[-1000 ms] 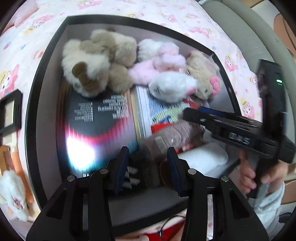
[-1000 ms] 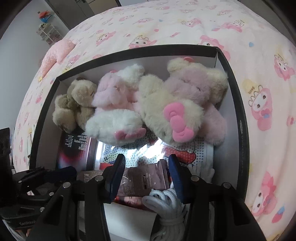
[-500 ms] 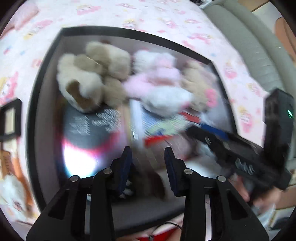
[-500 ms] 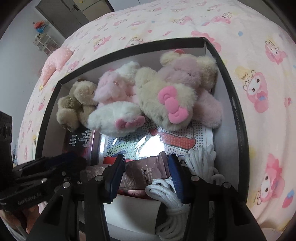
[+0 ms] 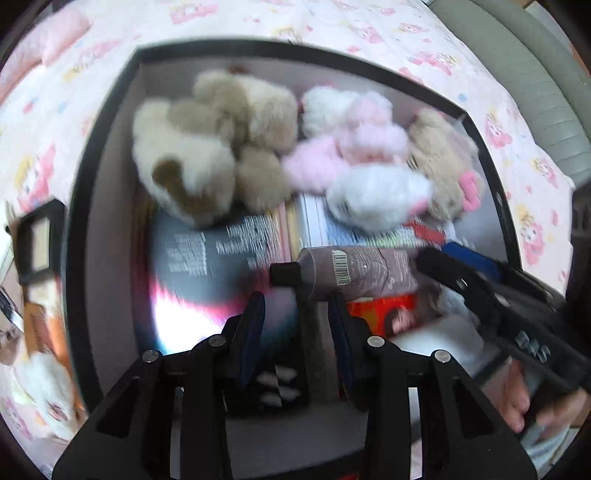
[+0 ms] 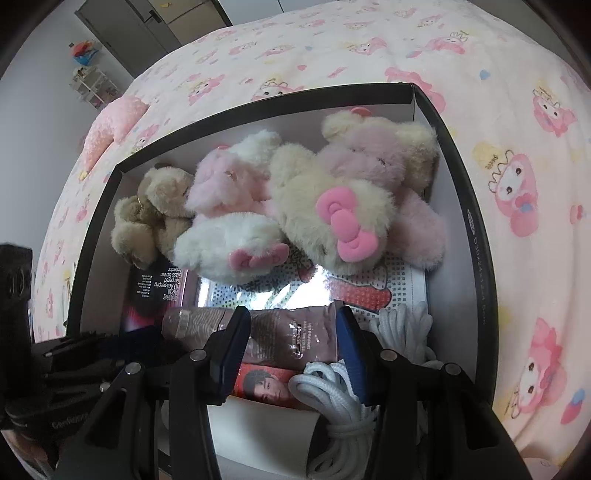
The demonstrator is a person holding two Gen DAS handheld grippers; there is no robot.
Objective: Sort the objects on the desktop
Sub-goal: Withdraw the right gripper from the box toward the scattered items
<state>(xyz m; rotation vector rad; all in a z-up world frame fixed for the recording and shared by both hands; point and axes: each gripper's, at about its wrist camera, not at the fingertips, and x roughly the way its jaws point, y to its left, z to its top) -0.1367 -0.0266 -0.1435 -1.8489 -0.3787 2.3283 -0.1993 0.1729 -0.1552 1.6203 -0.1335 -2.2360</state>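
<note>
Down in the left wrist view, the left tongs [image 5: 297, 317] hang over a black box [image 5: 79, 236] that sits on a bed [image 5: 258, 18] with a pink cartoon sheet. Their jaws are closing, with a dark striped thing [image 5: 275, 384] low between them by the box's near wall; blur hides whether the pads touch it. Just beyond the tips lies a brown tube [image 5: 354, 271] with a black cap, its cap end toward the box's middle. Under it a dark glossy package [image 5: 207, 266] covers the left half of the floor. A tan plush dog [image 5: 207, 147], a pink and white plush [image 5: 362, 173] and a beige plush [image 5: 443, 158] with a pink bow fill the far end. The right tongs [image 5: 454, 266] reach in from the right edge, with a hand [image 5: 535, 410] on the grip. A small black frame [image 5: 37, 240] lies on the bed outside the box's left wall.

From the right wrist view, the right tongs [image 6: 293, 339] have their blue pads on either side of the tube's [image 6: 288, 336] flat end; they look closed on it. White rope [image 6: 347, 398] is coiled at the box's [image 6: 469, 229] near right corner, beside a red printed card [image 6: 264, 382]. A dotted sheet [image 6: 391, 280] lies under the plush toys. The left tongs [image 6: 85, 350] show dark at the left edge.
</note>
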